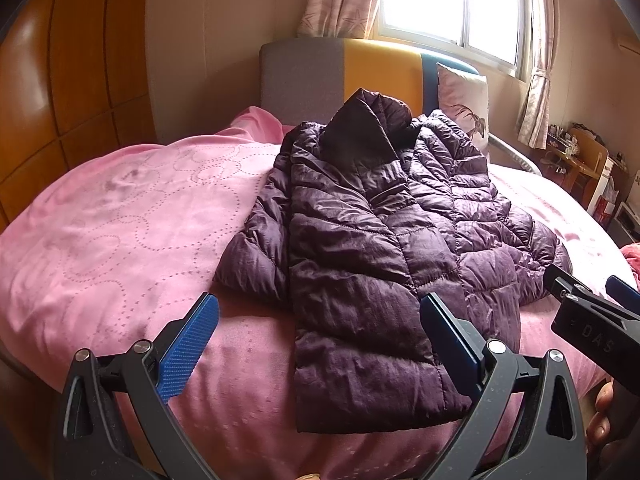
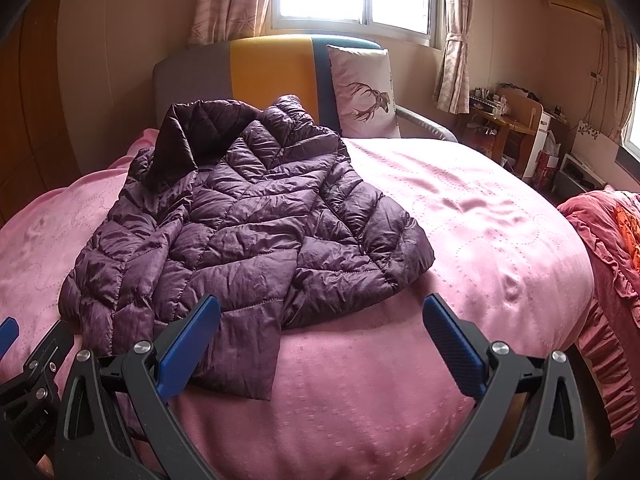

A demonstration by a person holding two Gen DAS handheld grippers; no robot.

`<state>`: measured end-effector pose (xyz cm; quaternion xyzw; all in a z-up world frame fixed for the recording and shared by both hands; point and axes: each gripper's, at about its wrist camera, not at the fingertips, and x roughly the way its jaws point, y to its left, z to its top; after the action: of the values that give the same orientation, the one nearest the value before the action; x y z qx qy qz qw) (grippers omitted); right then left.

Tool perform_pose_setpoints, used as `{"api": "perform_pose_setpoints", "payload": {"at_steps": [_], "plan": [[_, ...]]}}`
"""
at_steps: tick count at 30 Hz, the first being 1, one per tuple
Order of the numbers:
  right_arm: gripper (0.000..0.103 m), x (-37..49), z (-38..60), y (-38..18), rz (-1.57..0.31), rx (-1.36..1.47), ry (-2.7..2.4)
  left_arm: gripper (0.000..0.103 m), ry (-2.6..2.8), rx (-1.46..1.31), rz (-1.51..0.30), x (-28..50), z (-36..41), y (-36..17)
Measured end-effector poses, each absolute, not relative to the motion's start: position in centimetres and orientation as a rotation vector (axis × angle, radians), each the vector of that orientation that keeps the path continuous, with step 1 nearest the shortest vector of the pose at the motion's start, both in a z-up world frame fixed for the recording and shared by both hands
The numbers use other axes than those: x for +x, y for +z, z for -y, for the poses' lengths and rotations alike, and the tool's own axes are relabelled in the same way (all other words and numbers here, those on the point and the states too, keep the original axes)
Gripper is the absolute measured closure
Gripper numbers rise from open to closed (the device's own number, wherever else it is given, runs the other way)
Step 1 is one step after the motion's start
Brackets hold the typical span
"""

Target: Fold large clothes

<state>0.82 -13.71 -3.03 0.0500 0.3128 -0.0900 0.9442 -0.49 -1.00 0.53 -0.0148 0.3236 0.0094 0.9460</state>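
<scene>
1 purple puffer jacket (image 1: 372, 248) on pink bedspread (image 1: 120, 220) | 1 pillow (image 2: 366, 92) | left claw (image 1: 320, 344) – wide | right claw (image 2: 322, 344) – wide

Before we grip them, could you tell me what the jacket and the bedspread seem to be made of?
Jacket: probably thin nylon or polyester shell over puffy filling; glossy sheen, fine crinkles, quilted stitch lines. Bedspread: seemingly soft, satin-like woven fabric; gentle sheen, dotted stitched pattern.
</scene>
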Motion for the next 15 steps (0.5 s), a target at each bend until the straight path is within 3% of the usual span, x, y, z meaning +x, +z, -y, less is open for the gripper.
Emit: {"api": "perform_pose_setpoints", "payload": {"at_steps": [15], "plan": [[0.002, 0.83, 13.70, -2.99, -0.635, 0.100, -0.184, 0.004, 0.012, -0.030, -0.656, -0.67, 1.27, 0.66]]}}
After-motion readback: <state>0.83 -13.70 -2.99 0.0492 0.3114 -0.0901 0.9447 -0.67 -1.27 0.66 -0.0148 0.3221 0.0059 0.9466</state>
